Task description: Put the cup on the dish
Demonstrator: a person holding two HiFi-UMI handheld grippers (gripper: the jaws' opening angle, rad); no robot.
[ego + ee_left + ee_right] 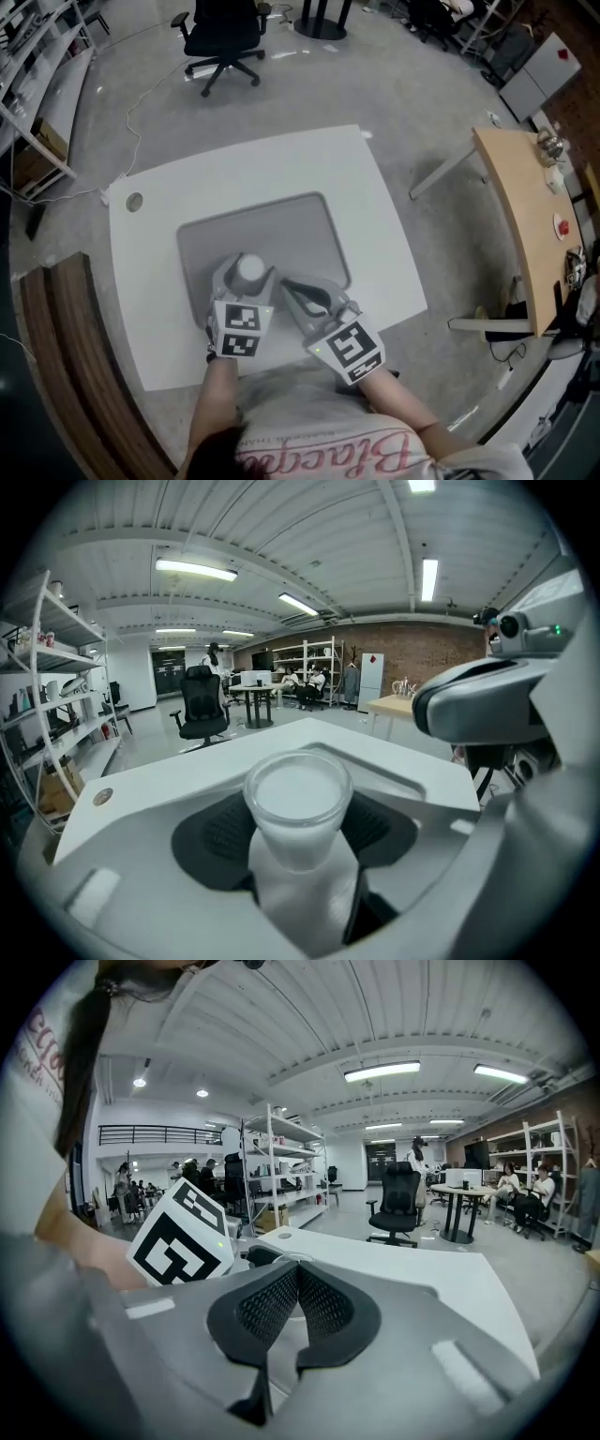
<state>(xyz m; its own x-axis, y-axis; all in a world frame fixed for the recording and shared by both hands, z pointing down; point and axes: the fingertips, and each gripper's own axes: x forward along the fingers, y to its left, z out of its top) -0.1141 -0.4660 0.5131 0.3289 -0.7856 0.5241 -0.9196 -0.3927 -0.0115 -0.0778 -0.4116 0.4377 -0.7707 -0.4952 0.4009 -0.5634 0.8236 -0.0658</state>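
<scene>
My left gripper (246,277) is clamped on the cup (298,803), its black pads (220,832) pressing both sides. The cup is upright, pale and frosted, over the near edge of a grey mat (291,220) on a white table (281,164). My right gripper (298,1283) is closed with nothing in it, pads meeting at the tips. It sits just beside the left one, and its nose points toward the cup. A small round cap (134,201) is set near the table's far left corner. Beyond the table stand a black office chair (223,37), shelving (28,56) on the left, and a wooden desk (516,206) on the right.
</scene>
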